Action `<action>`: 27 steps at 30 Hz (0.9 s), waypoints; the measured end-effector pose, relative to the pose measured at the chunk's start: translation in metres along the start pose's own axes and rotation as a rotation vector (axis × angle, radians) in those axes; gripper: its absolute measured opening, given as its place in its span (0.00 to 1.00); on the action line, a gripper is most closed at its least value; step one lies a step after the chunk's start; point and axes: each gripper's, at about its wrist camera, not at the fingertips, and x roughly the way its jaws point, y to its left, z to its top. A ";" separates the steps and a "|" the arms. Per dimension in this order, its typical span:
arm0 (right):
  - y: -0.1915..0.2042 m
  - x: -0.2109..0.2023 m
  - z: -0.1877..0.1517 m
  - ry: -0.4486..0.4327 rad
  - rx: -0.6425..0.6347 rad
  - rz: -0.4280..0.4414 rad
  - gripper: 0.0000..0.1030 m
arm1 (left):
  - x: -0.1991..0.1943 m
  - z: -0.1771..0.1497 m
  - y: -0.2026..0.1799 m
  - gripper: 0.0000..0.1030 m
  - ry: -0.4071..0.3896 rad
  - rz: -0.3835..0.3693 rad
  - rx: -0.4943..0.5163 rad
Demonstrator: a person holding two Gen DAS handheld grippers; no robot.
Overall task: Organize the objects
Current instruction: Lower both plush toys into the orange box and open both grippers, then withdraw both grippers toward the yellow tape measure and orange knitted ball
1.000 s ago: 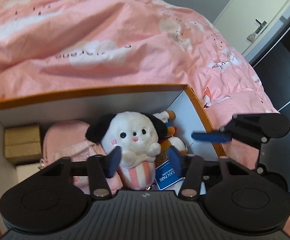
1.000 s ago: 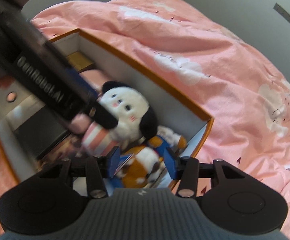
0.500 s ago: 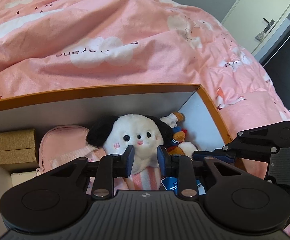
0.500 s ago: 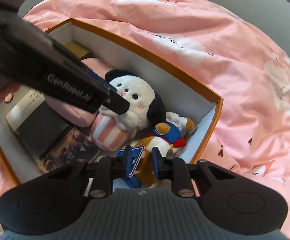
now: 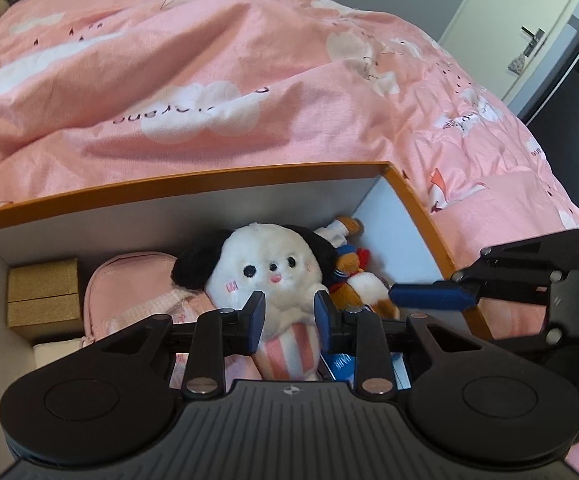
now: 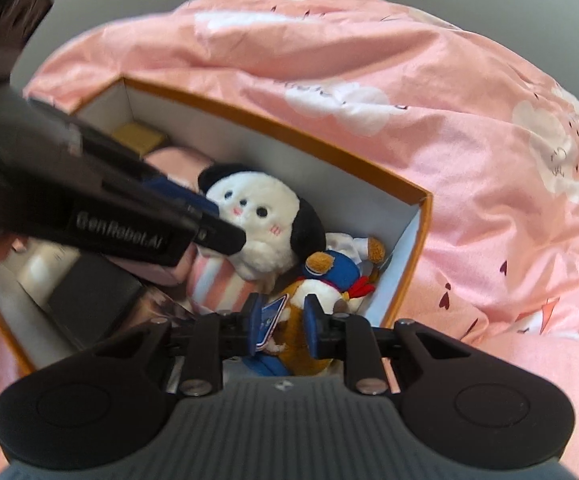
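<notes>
An orange-rimmed box [image 5: 193,184] lies on the pink bed. In it sits a white plush dog with black ears [image 5: 273,276], also in the right wrist view [image 6: 257,216], and a small duck plush in a blue hat [image 6: 329,280] beside it. My left gripper [image 5: 287,316] hovers in front of the dog, jaws partly open and empty. My right gripper [image 6: 285,320] hovers over the duck plush and its blue tag [image 6: 269,316], jaws partly open, holding nothing that I can see.
The box also holds a pink pouch [image 5: 129,288], two gold boxes [image 5: 43,296], a black item [image 6: 89,304] and a white item [image 5: 57,352]. The pink duvet [image 5: 249,80] surrounds the box. A door [image 5: 529,32] stands at the far right.
Both grippers closed their jaws partway and pulled back from the box. The left jaws have widened again a little. The plush dog stays in the box.
</notes>
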 end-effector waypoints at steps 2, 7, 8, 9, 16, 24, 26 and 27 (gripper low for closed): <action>0.000 -0.014 -0.002 -0.023 0.031 0.005 0.26 | -0.011 -0.003 -0.004 0.32 -0.015 -0.010 0.007; -0.001 -0.058 -0.011 -0.118 0.108 0.032 0.34 | -0.055 -0.014 -0.016 0.37 -0.085 -0.062 0.011; -0.002 -0.067 -0.014 -0.138 0.133 0.043 0.34 | -0.065 -0.018 -0.018 0.37 -0.098 -0.078 0.014; -0.004 -0.076 -0.017 -0.155 0.157 0.051 0.34 | -0.074 -0.022 -0.021 0.37 -0.109 -0.090 0.019; 0.009 -0.126 -0.059 -0.265 0.294 0.103 0.37 | -0.121 -0.068 -0.040 0.42 -0.151 -0.160 0.033; 0.026 -0.133 -0.130 -0.252 0.419 -0.007 0.37 | -0.107 -0.123 -0.057 0.46 -0.051 -0.228 0.046; 0.024 -0.124 -0.149 -0.213 0.471 -0.032 0.37 | -0.090 -0.135 -0.063 0.46 0.002 -0.248 0.066; 0.024 -0.120 -0.158 -0.195 0.492 -0.042 0.37 | -0.081 -0.141 -0.066 0.46 0.033 -0.254 0.068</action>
